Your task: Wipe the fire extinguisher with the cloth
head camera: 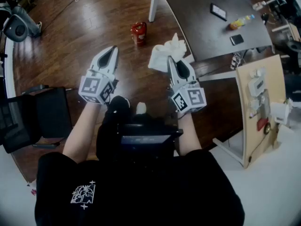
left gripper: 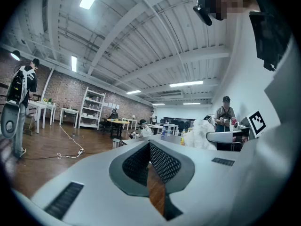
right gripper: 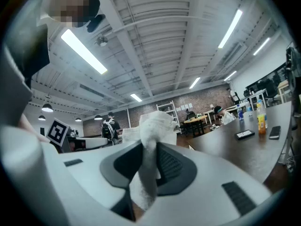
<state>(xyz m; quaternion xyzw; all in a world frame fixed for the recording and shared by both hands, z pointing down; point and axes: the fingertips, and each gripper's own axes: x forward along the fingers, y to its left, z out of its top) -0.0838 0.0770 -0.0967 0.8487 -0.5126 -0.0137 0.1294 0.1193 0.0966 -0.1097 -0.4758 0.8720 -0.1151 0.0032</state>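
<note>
Nearest, the person's forearms reach out over a dark device held at the chest. Each hand holds a gripper above the wooden floor (head camera: pixel 70 27).

The left gripper (head camera: pixel 113 49) is on the near left. Its jaws are drawn together with nothing between them, and only a thin wedge of floor shows below the meeting pads in the left gripper view (left gripper: pixel 149 147).

The right gripper (head camera: pixel 170 59) is level with it on the right. Its jaws are clamped on the white cloth (head camera: pixel 167 51). In the right gripper view a twisted neck of cloth (right gripper: pixel 149 126) runs between the pads, and the loose bulk bunches out past the tips.

Farther off, between the lines of the two grippers, the small red fire extinguisher (head camera: pixel 138 33) stands upright on the floor. It is apart from the cloth and untouched. Just beyond it are the white leg (head camera: pixel 152 4) and the curved edge of a grey table (head camera: pixel 207 22).

Wiping has not begun, so the step in hand looks like carrying the cloth to the cylinder. The loose bunch should probably lead, so that fabric rather than jaw tips meets the red body. The extinguisher looks light and may tip or skid under a sideways push. It would be wise to open the left gripper and steady the top before stroking. Keep the clamp on the cloth firm.
</note>
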